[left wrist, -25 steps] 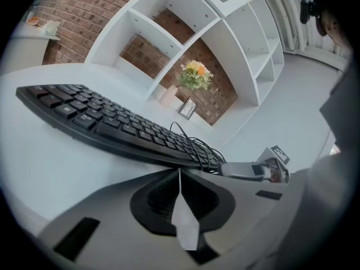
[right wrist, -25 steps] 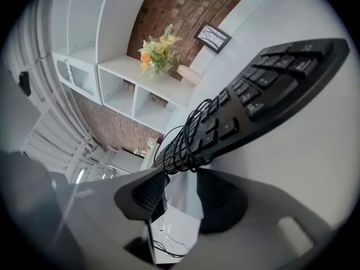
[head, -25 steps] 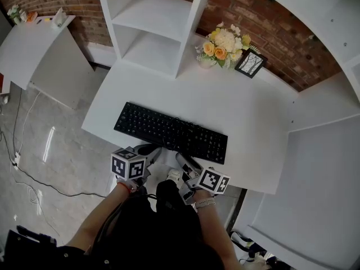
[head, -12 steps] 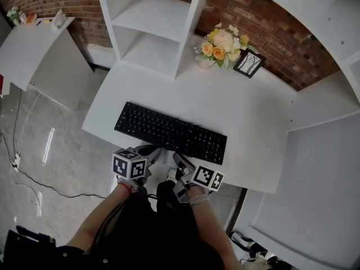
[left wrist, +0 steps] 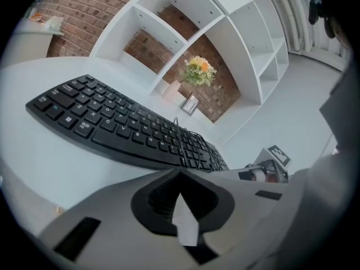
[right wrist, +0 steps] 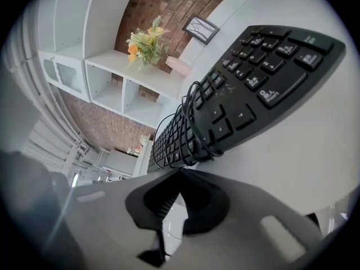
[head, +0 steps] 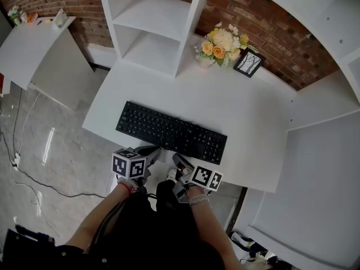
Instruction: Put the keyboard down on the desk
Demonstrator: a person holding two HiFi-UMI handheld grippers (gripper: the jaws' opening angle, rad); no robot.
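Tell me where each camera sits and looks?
Head view: on the person's head, looking steeply down at keyboard and desk; both forearms, left gripper, right gripper show.
Left gripper view: on that gripper, along its shut jaws, across the keyboard.
Right gripper view: on that gripper, shut jaws, facing the keyboard's cabled end.
All share keyboard, flowers.

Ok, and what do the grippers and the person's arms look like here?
The left gripper and right gripper are both light grey shells whose jaws taper to a point, with black ribbed linings. Each carries a white cube with black square markers. The person wears black clothing, a red band on the left wrist and a pale bracelet on the right.
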